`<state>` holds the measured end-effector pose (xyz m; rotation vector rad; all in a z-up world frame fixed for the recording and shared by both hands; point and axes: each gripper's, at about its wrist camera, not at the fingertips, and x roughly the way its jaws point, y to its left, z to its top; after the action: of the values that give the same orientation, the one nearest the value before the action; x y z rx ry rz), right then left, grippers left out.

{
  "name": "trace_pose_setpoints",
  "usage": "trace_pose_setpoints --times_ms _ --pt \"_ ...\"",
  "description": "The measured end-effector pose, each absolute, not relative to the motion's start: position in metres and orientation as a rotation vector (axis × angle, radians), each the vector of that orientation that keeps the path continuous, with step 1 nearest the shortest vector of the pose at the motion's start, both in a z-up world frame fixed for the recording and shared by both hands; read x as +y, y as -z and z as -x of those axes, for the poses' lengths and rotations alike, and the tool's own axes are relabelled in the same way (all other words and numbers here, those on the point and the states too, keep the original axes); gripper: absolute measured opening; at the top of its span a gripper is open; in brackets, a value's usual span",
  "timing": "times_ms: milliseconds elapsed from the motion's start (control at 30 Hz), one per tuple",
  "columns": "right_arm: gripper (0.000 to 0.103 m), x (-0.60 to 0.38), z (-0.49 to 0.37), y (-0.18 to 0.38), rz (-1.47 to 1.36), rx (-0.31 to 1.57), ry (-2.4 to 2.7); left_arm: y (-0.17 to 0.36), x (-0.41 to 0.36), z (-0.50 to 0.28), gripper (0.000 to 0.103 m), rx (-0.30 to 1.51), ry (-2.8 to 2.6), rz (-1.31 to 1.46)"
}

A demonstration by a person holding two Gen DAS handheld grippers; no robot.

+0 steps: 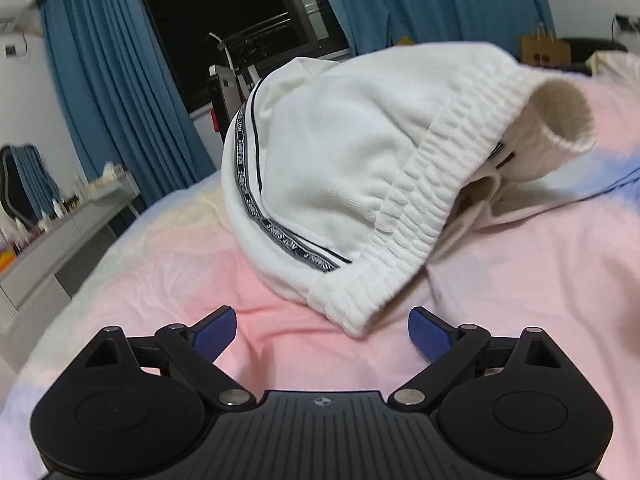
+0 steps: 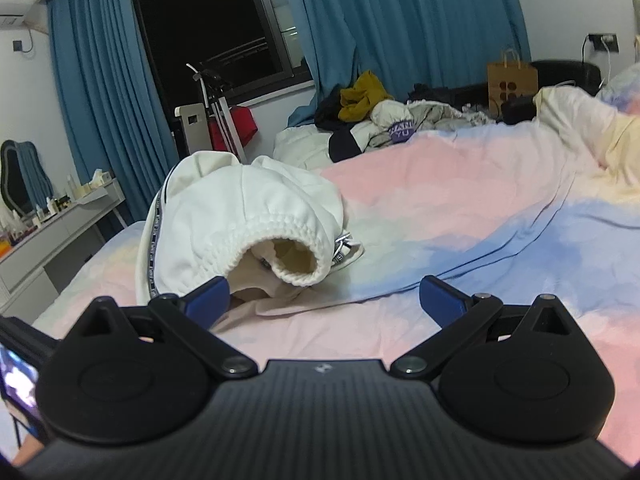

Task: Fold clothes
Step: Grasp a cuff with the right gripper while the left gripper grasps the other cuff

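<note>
White sweatpants (image 1: 332,168) with a ribbed elastic waistband and a black lettered side stripe lie bunched in a heap on the pastel bedsheet (image 1: 160,276). My left gripper (image 1: 320,330) is open and empty, just short of the waistband's near corner. In the right wrist view the same sweatpants (image 2: 224,216) lie ahead and to the left, waistband opening facing me. My right gripper (image 2: 325,300) is open and empty; its left fingertip (image 2: 208,300) is close to the garment's near edge, touching or not I cannot tell.
The pink, blue and yellow bedsheet (image 2: 460,208) covers the bed. A pile of other clothes (image 2: 384,116) and a paper bag (image 2: 512,80) lie at the far side. A grey dresser (image 2: 52,240) with bottles stands left, beside blue curtains (image 2: 400,24) and a dark window.
</note>
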<state>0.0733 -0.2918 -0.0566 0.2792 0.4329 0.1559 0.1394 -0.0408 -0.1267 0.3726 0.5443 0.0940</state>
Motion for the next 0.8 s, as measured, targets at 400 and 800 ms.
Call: trace_pose_setpoints --times_ms 400,800 --pt "0.103 -0.299 -0.127 0.093 -0.45 0.479 -0.232 0.087 0.022 -0.144 0.077 0.41 -0.109 0.013" --pt "0.072 -0.283 -0.172 0.115 -0.488 0.549 -0.217 0.052 0.055 -0.142 0.072 0.32 -0.131 0.162"
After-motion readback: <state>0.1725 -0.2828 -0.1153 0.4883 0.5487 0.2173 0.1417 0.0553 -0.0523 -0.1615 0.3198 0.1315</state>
